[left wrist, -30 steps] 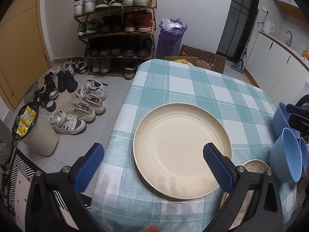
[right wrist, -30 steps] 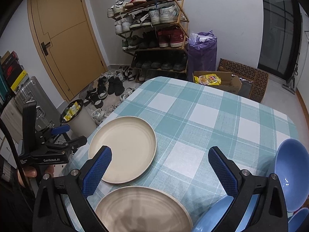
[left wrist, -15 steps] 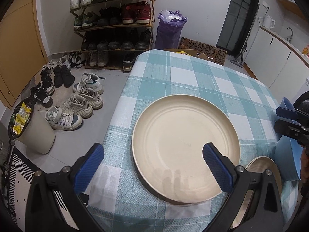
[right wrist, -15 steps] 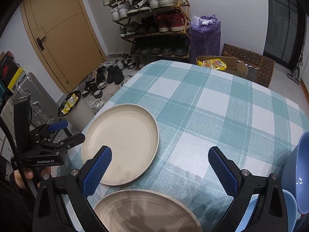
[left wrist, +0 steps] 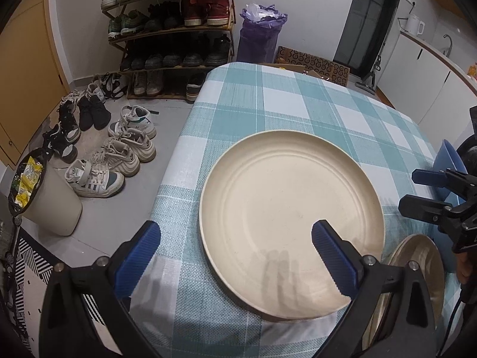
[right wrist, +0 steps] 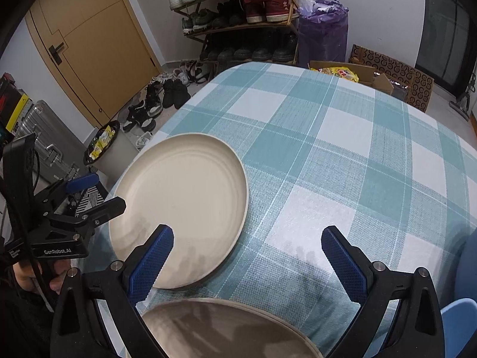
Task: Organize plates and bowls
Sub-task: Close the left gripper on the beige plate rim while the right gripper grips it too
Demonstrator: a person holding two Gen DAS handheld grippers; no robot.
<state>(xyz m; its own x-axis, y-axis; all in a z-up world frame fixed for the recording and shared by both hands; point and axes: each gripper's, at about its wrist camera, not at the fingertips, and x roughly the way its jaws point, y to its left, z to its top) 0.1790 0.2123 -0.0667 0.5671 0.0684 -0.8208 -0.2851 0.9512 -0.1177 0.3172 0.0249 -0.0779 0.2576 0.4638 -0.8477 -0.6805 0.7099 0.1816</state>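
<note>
A large cream plate (left wrist: 292, 205) lies on the checked tablecloth (left wrist: 268, 104) near the table's left edge. My left gripper (left wrist: 235, 226) hovers open over the plate's near rim, nothing between its fingers. A second cream plate (left wrist: 417, 271) sits to the right, partly hidden behind my right finger. In the right wrist view the large plate (right wrist: 184, 203) is ahead on the left and the second plate (right wrist: 223, 328) lies right under my open right gripper (right wrist: 246, 234). Blue bowls (right wrist: 459, 313) show at the right edge. The left gripper (right wrist: 104, 192) stands open by the plate's left side.
Left of the table the floor holds a shoe rack (left wrist: 173, 29), loose shoes (left wrist: 119, 155) and a bin (left wrist: 47, 197). A purple bag (right wrist: 323, 29) and a cardboard box (right wrist: 387, 74) stand beyond the far edge. The right gripper (left wrist: 414, 192) and a blue bowl (left wrist: 447, 158) are on the right.
Both grippers have come lower and closer to the plates. The large plate looms bigger under the left gripper; the blue bowls have slid mostly out of the right wrist view.
</note>
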